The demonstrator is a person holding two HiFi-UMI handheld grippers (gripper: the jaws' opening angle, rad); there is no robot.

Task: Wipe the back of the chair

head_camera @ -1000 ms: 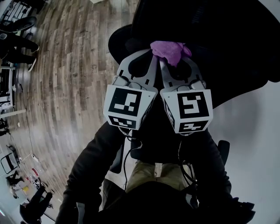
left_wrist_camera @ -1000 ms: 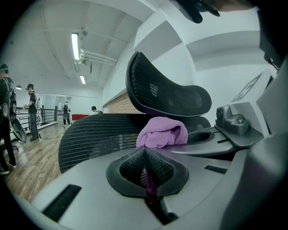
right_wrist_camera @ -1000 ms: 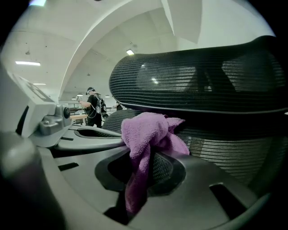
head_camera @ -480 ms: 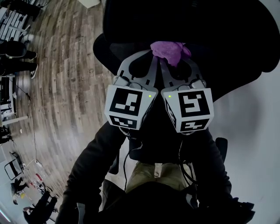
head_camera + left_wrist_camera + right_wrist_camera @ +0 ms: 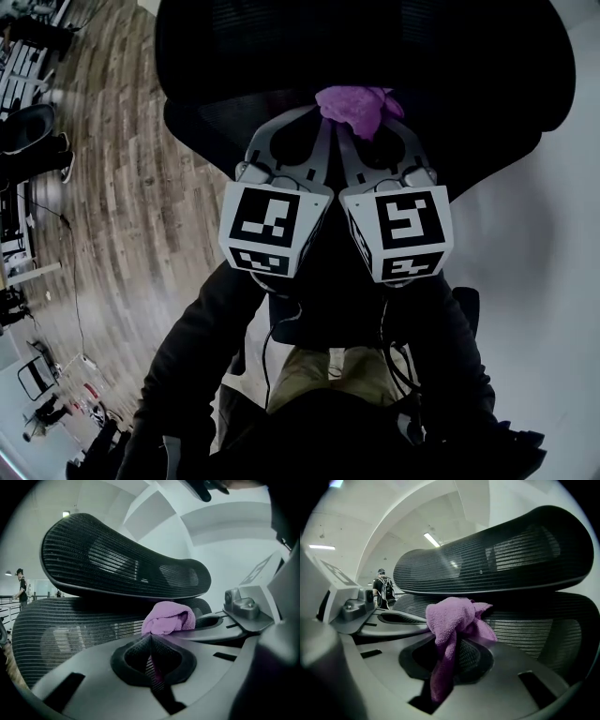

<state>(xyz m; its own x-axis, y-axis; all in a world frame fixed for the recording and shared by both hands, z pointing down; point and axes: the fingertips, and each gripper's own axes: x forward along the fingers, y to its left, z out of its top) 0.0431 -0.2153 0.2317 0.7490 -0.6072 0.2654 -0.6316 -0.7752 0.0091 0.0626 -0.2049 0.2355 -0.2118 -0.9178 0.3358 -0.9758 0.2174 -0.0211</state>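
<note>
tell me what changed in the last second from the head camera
The black chair back has spread leftward across the top of the head view, covering more of the wooden floor. Nothing was grasped or released. The right gripper stays shut on the purple cloth, the left gripper beside it.

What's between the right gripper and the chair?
A purple cloth. The right gripper pinches it, and it bunches up in front of the chair back, as the right gripper view shows.
</note>
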